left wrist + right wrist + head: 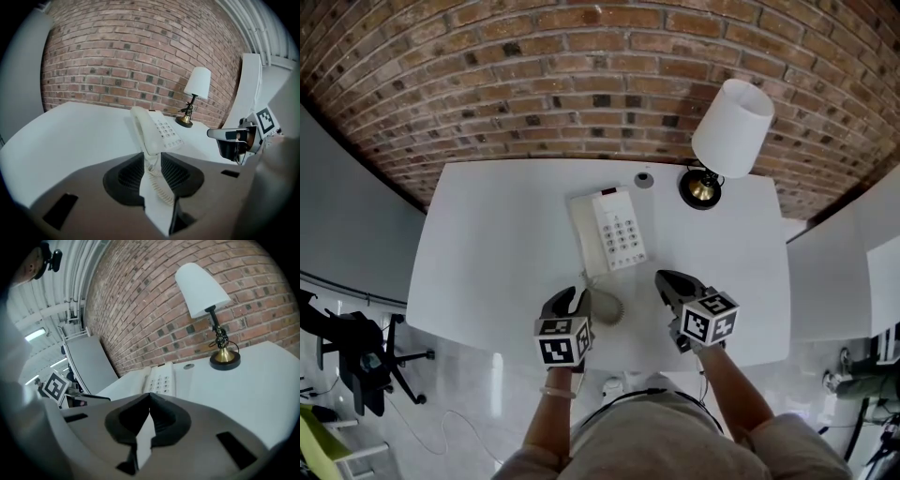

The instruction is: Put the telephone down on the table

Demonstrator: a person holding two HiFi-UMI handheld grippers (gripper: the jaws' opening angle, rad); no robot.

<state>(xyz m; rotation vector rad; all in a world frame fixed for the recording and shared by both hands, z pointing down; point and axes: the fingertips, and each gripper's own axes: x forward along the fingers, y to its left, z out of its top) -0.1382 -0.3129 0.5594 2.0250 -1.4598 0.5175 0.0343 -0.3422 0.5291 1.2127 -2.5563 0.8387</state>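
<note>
Telephone [609, 230] sits mid-table [487, 244] with bare top to its left, and the lamp [727, 136] is by the back edge. Left gripper [568, 300] jaws are narrowly apart, coiled cord [157, 180] maybe between them. Right gripper [664, 278] is pinched closed and empty.

Telephone [609, 232] sits on table [487, 244], lamp [727, 136] at right.
</note>
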